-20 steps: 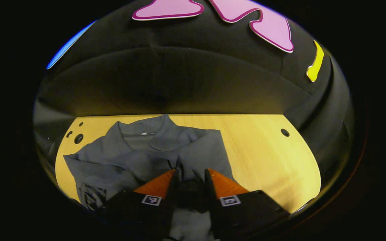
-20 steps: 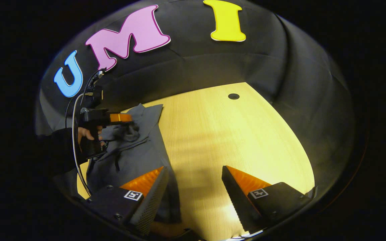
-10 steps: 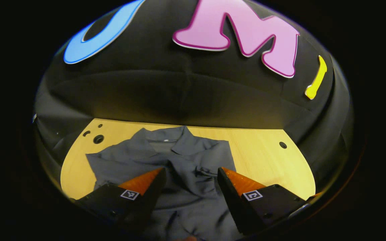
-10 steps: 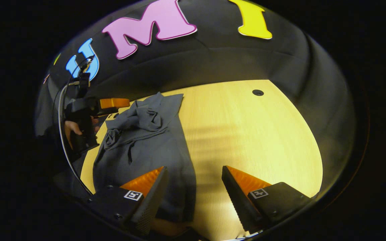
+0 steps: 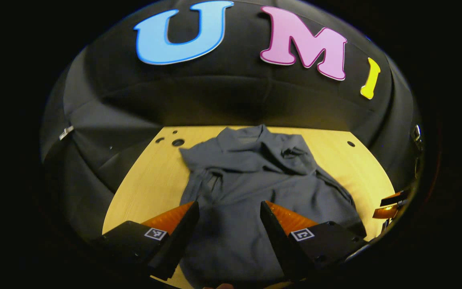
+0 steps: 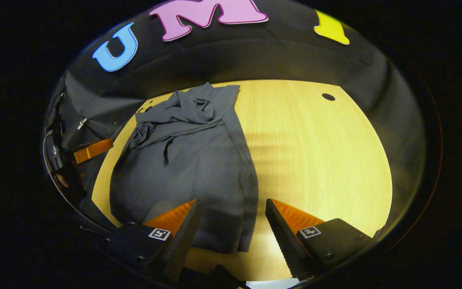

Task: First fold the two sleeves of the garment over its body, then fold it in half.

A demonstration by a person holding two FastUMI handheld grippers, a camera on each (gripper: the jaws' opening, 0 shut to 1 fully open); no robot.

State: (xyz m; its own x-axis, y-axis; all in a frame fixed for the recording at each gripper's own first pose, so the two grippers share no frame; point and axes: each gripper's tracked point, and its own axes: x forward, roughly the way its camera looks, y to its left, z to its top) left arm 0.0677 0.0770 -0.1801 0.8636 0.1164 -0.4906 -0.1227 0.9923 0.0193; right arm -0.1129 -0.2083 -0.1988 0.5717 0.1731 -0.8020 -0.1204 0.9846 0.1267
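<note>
Grey cloth is what you have to work with: the garment (image 6: 183,160) lies on the wooden table (image 6: 319,160), its collar end toward the booth's back wall and its hem toward you. Both sleeves (image 6: 187,110) look gathered in over the upper body, bunched and wrinkled near the collar rather than laid flat, so I judge the sleeve step done, if roughly, and the fold in half as the step now in hand.

Your left gripper (image 5: 227,224) hovers over the lower body of the garment with its fingers spread and nothing between them. Your right gripper (image 6: 233,224) is likewise spread and empty, poised above the hem's right corner, just where the cloth meets bare wood. In the right gripper view you can also see the left gripper at the far left edge, beside the cloth.

For the next move, you will likely want each gripper at a corner of the hem: the right one is nearly there, while the left sits over the middle and should shift out toward the left corner. Pinch both layers of cloth at the edge, lift together, and carry the hem up toward the collar. Watch the crumpled sleeves; they may slide out as the cloth rises.
</note>
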